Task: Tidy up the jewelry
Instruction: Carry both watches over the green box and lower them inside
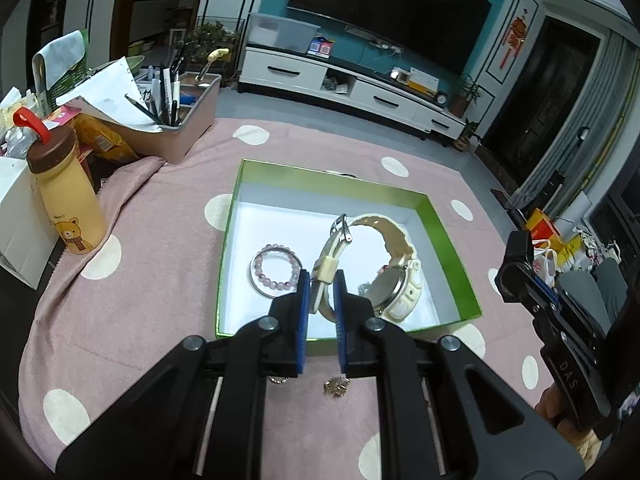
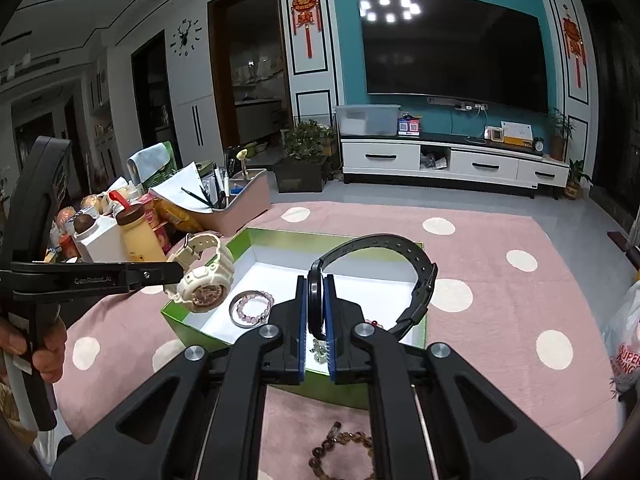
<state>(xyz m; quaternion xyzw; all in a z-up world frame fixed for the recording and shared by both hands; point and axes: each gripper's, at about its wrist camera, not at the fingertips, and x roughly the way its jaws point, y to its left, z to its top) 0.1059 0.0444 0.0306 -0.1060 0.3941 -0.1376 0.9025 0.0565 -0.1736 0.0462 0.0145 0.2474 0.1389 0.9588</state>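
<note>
My left claw (image 1: 322, 300) is pinched nearly shut on the strap of the cream wristwatch (image 1: 396, 288), whose case hangs over the open green box (image 1: 448, 240); my right claw (image 2: 316, 316) is likewise clamped almost closed on the round case of the black wristwatch (image 2: 416, 280), its strap arching up and away over the same box; the box sits on a table under a pink cloth with cream dots (image 1: 160, 240); inside it already lie a pink bead bracelet (image 1: 276, 266) ringed by a thin silver bangle, and some small pieces I cannot make out; so I judge the step in hand to be carrying both watches to the box; next I need to lower each watch onto a bare patch of the white floor, clear of the bracelet and of one another, then ease each claw apart so the strap slips free without snagging; still outside the box, on the cloth near me, are a brown bead bracelet (image 2: 340, 452) and a small gold trinket (image 1: 338, 386), which I reckon come afterwards.
</note>
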